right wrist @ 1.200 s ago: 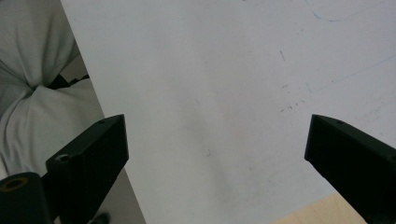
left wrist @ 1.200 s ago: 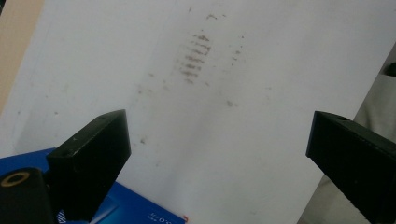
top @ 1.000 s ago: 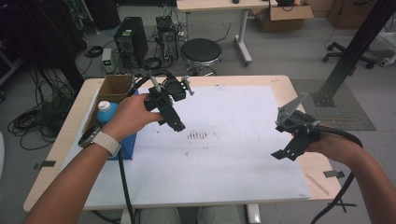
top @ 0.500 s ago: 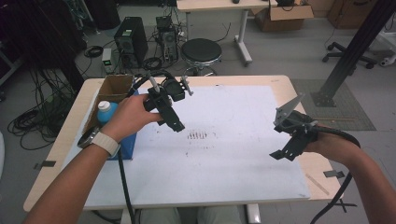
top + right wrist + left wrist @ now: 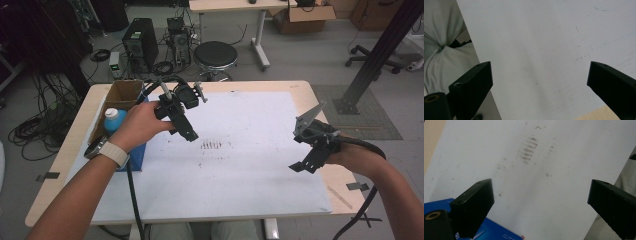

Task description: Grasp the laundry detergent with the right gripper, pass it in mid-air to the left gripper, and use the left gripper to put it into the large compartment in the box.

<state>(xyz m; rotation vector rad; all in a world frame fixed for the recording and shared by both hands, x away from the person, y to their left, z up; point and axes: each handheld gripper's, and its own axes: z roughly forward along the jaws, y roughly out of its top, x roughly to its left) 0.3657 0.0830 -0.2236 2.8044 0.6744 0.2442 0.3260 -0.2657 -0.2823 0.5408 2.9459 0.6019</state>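
Two grippers are over the worktop (image 5: 320, 100), and both hold nothing. Nearest me, at about 4 o'clock on the white sheet (image 5: 250, 170), the right gripper (image 5: 306, 161) hangs above the sheet's right edge. Its fingers are spread wide with only bare sheet between them. In the right gripper view a fold of the person's light clothing (image 5: 444, 50) shows past the sheet's near edge.

Next, at about 9 o'clock, comes the blue box (image 5: 135, 159). It lies flat at the left edge of the sheet, mostly hidden under the left wrist and forearm. Its visible side runs roughly from 6 towards 12 o'clock, so I take its long axis to run near to far. I cannot tell which end is its front. In the left gripper view a corner of it sits just below the left-hand finger.

The left gripper (image 5: 186, 125) is just past the box, at about 10 o'clock. It is above the sheet and angled down towards 4 o'clock. Its fingers are spread wide and are apart from the box. A patch of dark smudge marks (image 5: 212, 145) lies on the sheet near the fingers.

Farther out, a bottle with a blue cap (image 5: 114, 119) stands upright by the hand. Behind it at 11 o'clock is an open cardboard box (image 5: 125, 92). Beyond the worktop, on the floor at 12 o'clock, stand a round black stool (image 5: 215, 55) and a computer tower (image 5: 139, 42).
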